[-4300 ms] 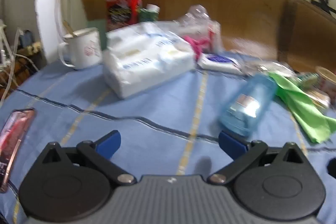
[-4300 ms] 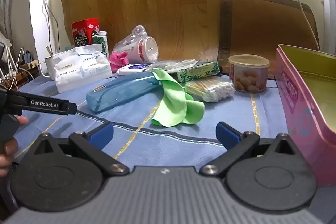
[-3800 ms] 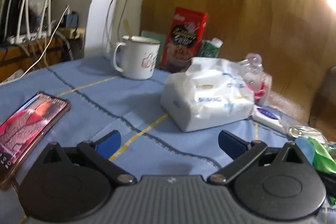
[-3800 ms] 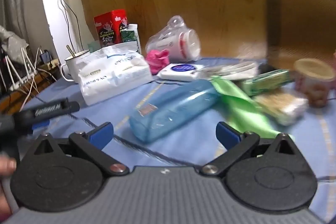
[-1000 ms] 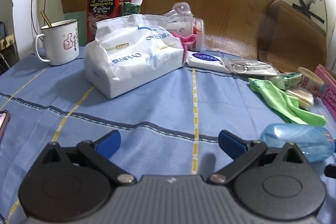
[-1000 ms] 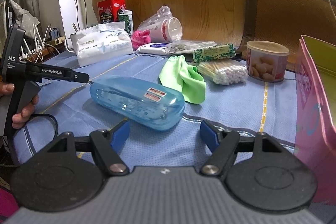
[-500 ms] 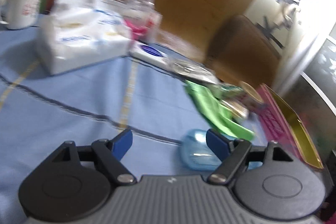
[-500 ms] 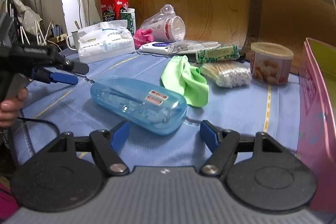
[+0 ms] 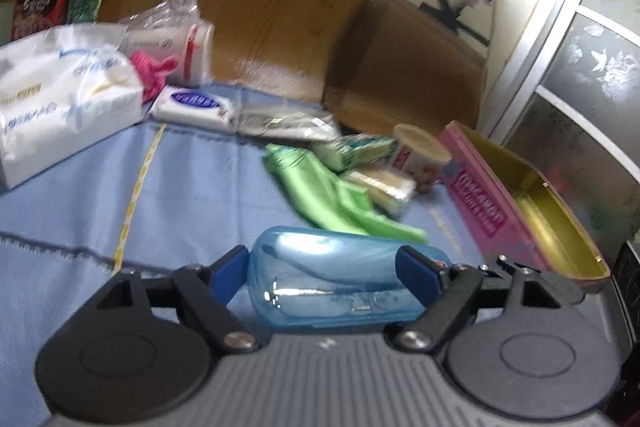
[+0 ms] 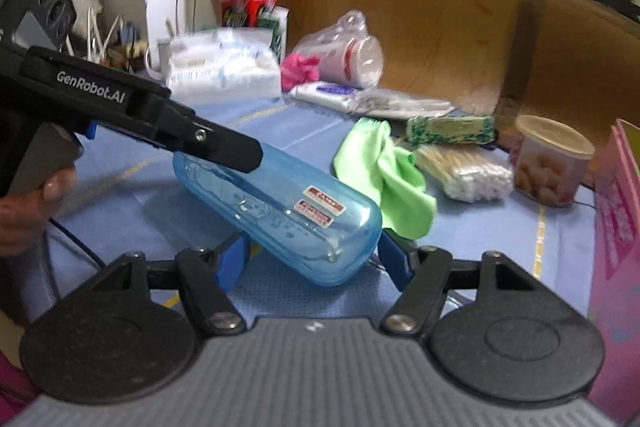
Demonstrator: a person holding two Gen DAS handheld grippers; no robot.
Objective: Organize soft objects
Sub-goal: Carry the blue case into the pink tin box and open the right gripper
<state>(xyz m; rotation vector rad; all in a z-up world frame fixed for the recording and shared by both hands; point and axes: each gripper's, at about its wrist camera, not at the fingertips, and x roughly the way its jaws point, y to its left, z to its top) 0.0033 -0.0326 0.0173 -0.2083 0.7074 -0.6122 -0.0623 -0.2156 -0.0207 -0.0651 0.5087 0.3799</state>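
Note:
A translucent blue case (image 9: 340, 287) (image 10: 280, 203) lies on the blue tablecloth between both grippers. My left gripper (image 9: 324, 273) straddles its far end, one pad beside the tip and the other over its side, and I see no clear squeeze. In the right wrist view a left gripper finger (image 10: 220, 147) reaches over that end. My right gripper (image 10: 312, 259) has the near end between its pads, and its jaws are closing. A green cloth (image 9: 320, 195) (image 10: 384, 171) lies crumpled just beyond the case. Further back are a white tissue pack (image 9: 60, 95) (image 10: 224, 67) and a pink fabric (image 9: 154, 69) (image 10: 300, 65).
An open pink tin (image 9: 520, 203) (image 10: 616, 211) stands at the right. Cotton swabs (image 10: 464, 171), a green packet (image 10: 448, 131) and a snack cup (image 10: 552, 163) crowd the space behind the cloth. A person's hand (image 10: 24, 207) holds the left gripper.
The left gripper narrowed its jaws, swung right and came in over the case's far end. The right gripper hardly moved. The case's near end now sits between its pads.

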